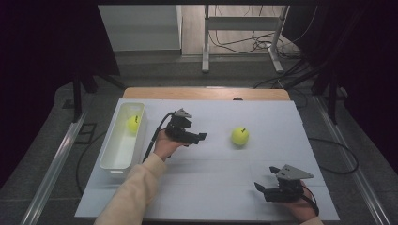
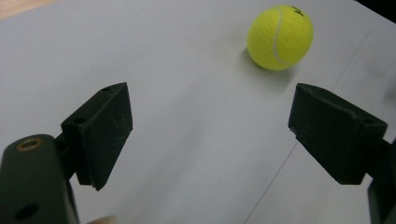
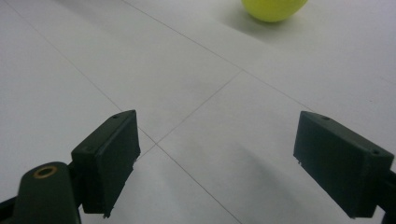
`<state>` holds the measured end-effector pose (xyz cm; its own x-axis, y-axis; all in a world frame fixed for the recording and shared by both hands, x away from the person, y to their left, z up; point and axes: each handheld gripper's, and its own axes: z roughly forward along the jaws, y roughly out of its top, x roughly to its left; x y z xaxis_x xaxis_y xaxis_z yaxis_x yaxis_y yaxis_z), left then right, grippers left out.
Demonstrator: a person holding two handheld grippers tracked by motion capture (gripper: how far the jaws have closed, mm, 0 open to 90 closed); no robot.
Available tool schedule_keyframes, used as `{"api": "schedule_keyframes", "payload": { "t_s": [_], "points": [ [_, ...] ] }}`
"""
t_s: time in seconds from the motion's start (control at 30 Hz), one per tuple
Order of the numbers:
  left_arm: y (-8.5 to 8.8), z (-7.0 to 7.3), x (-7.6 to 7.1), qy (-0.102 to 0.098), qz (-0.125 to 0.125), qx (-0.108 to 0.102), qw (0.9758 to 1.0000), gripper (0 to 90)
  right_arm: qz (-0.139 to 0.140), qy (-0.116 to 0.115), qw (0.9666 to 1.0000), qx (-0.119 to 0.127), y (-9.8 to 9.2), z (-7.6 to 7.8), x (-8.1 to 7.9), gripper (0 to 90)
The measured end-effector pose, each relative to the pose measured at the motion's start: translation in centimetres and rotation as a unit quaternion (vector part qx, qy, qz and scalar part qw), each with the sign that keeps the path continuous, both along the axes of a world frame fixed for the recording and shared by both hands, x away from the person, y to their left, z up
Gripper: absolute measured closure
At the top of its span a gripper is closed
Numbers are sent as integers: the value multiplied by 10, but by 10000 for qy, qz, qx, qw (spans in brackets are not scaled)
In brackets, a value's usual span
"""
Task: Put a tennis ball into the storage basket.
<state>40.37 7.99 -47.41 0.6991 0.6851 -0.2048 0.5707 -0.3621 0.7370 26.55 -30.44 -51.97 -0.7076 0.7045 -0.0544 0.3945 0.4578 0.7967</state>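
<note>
A yellow tennis ball (image 1: 240,136) lies loose on the white table, right of centre. My left gripper (image 1: 201,136) is held a short way to its left and points toward it, jaws wide apart with nothing between them. The left gripper view has the same ball (image 2: 280,37) ahead, beyond the two black pads (image 2: 105,133). A second yellow ball (image 1: 133,123) rests inside the white bin (image 1: 110,161) at the table's left. My right gripper (image 1: 258,187) sits open near the front right edge. The loose ball (image 3: 273,9) peeks in at the top of the right gripper view.
The white table sheet (image 1: 206,192) has faint seam lines crossing it. A wooden strip (image 1: 206,93) runs along its far edge. Beyond stand a metal frame (image 1: 241,42) and loose cables on the floor.
</note>
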Motion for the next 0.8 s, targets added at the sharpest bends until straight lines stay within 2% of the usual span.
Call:
{"api": "schedule_keyframes", "payload": {
  "t_s": [0.2, 0.8],
  "points": [
    [-4, -1, 3, 21, -23, 24, 10000, 142, -1, -2, 10000, -2, 0, 0, 0, 146],
    [-35, 0, 8, 6, -271, 81, 9996, 141, -9, -32, 10000, 52, 0, 1, 0, 146]
  ]
}}
